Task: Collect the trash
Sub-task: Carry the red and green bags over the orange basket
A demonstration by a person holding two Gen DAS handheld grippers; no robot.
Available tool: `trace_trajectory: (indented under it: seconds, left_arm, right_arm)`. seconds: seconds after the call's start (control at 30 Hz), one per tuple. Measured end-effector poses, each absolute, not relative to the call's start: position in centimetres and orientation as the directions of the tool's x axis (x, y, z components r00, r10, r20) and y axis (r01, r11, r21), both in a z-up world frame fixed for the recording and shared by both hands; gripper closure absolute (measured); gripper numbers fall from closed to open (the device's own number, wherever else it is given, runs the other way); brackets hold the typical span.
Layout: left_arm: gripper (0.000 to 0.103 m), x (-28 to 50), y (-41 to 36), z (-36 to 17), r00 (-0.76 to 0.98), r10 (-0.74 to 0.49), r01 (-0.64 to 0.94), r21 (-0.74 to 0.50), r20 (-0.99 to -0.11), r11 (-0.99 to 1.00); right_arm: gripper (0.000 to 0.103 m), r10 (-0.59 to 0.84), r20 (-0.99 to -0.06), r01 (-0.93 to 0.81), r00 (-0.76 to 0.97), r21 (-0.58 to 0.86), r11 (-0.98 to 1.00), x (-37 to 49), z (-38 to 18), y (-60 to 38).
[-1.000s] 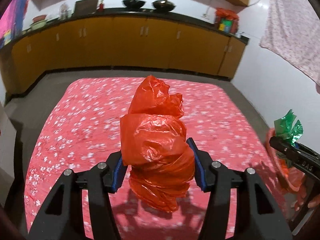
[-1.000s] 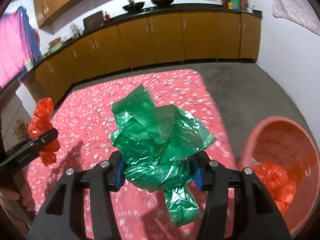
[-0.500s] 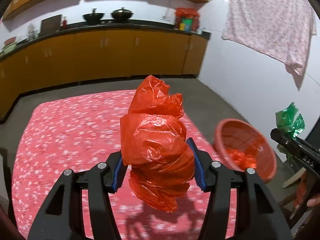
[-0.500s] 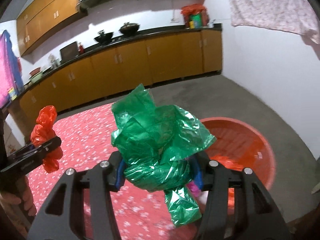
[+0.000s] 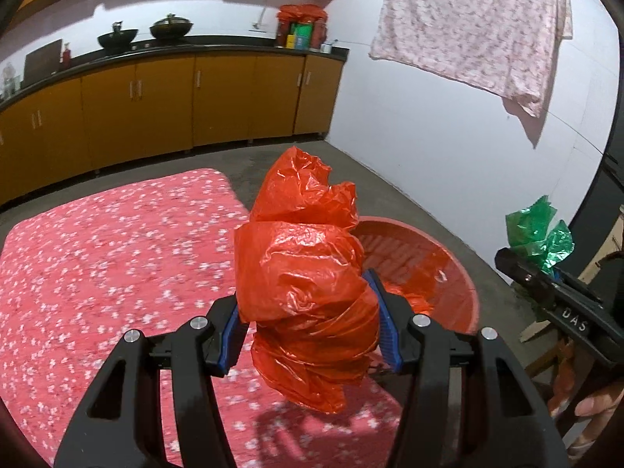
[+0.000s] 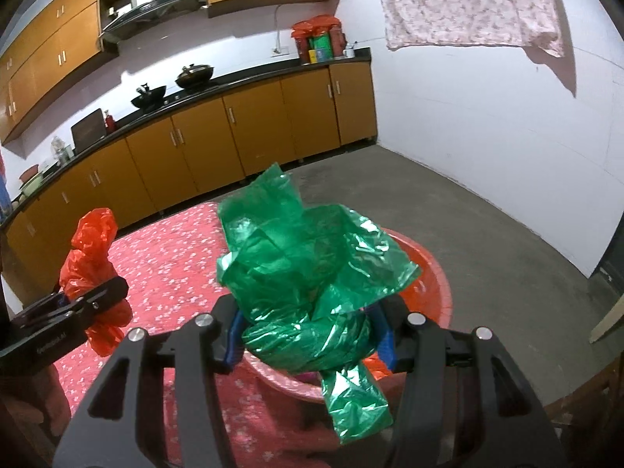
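The left hand-held gripper (image 5: 308,335) is clamped on a crumpled red bag (image 5: 304,284), its blue pads pressing the wad from both sides near its middle, so most of the plastic stands up above the jaws and a tail hangs below. The right hand-held gripper (image 6: 310,337) grips a green bag (image 6: 308,273) the same way, with a loose strip dangling at about 5 o'clock. Gripping mid-wad seems sensible: thin film slips easily, and a bunched hold keeps it from sliding out in transit.

Both bags are in the air, carried toward the red basin (image 5: 464,284), which sits on the grey floor (image 6: 487,241) just off the edge of the flowered mat (image 5: 97,257). In the left view the basin lies at 3 o'clock behind the red bag; in the right view it is straight behind the green bag, so that bag looks nearer to being over it. Some red trash already lies inside.

The basin's mouth is wide and open, with bare floor at 12 to 3 o'clock and a white wall (image 6: 487,117) well beyond. The two grippers ride side by side, near but apart; the likely pinch is both arriving over the rim together. Releasing one at a time, with the hanging tails inside the rim, should do.
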State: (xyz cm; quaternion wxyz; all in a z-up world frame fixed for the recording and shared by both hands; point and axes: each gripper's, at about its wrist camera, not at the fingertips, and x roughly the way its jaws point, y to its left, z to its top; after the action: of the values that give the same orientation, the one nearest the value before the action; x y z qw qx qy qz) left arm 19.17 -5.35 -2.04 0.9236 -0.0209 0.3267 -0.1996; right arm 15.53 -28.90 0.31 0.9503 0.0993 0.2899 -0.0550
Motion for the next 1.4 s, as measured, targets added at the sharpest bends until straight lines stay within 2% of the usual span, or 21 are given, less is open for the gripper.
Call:
trace_trajectory:
  seconds: [0.9, 1.4]
  left_arm:
    - [0.047, 21.7, -11.2, -3.6, 0.625, -0.468, 0.453, -0.197, -0.625, 0.869]
    - [0.047, 23.9, -15.3, -5.2, 0.582, -0.485, 0.511, -0.17, -0.653, 0.843]
  right_arm:
    - [0.052, -0.072, -0.568, 0.231, 0.82, 0.212, 0.95, 18.0, -1.1, -31.5]
    - [0.052, -0.088, -0.585, 0.277, 0.807, 0.242, 0.93, 19.8, -2.8, -33.7]
